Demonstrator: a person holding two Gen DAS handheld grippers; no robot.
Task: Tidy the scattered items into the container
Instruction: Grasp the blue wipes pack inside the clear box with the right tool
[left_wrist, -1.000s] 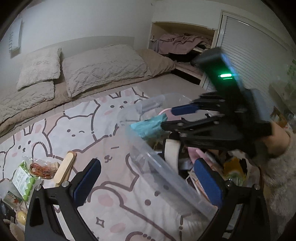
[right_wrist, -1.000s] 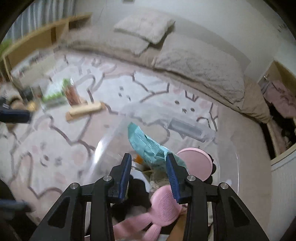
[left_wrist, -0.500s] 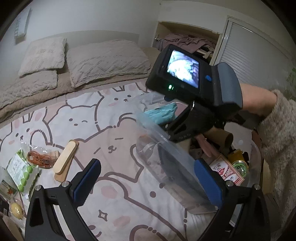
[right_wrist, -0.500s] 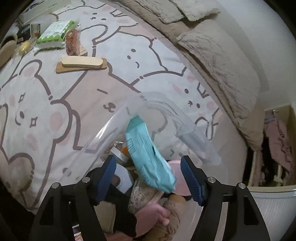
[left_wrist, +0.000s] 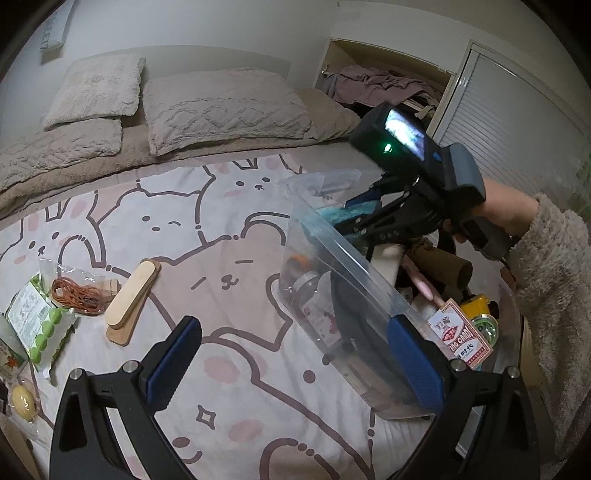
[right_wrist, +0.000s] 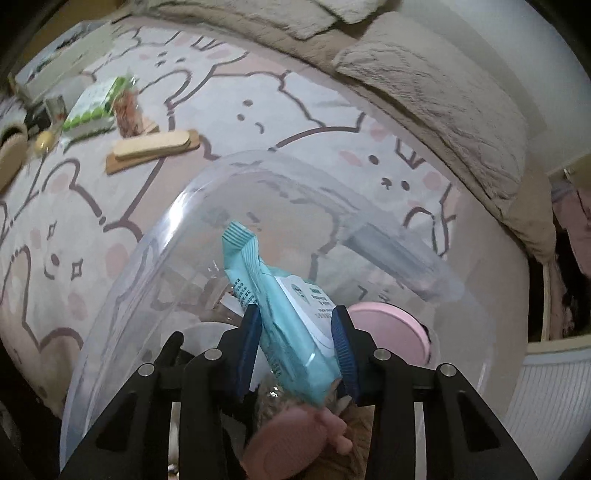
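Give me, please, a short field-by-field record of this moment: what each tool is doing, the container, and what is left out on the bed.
right tool: closed on the teal packet, its blue pads having just been closing, low inside the clear container
left tool: open, empty, near the container's side wall
container contents: pink lid, card box, tape roll
left out: wooden boards, rubber band bag, green packet

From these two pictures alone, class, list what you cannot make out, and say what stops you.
- Print on the teal packet, right wrist view: too small and blurred.
- Items low in the clear container, left wrist view: hidden by its hazy wall and the right gripper.
- Things at the bed's far left edge, both views: cut off by the frame and smeared.
- Closet contents, left wrist view: too dim.
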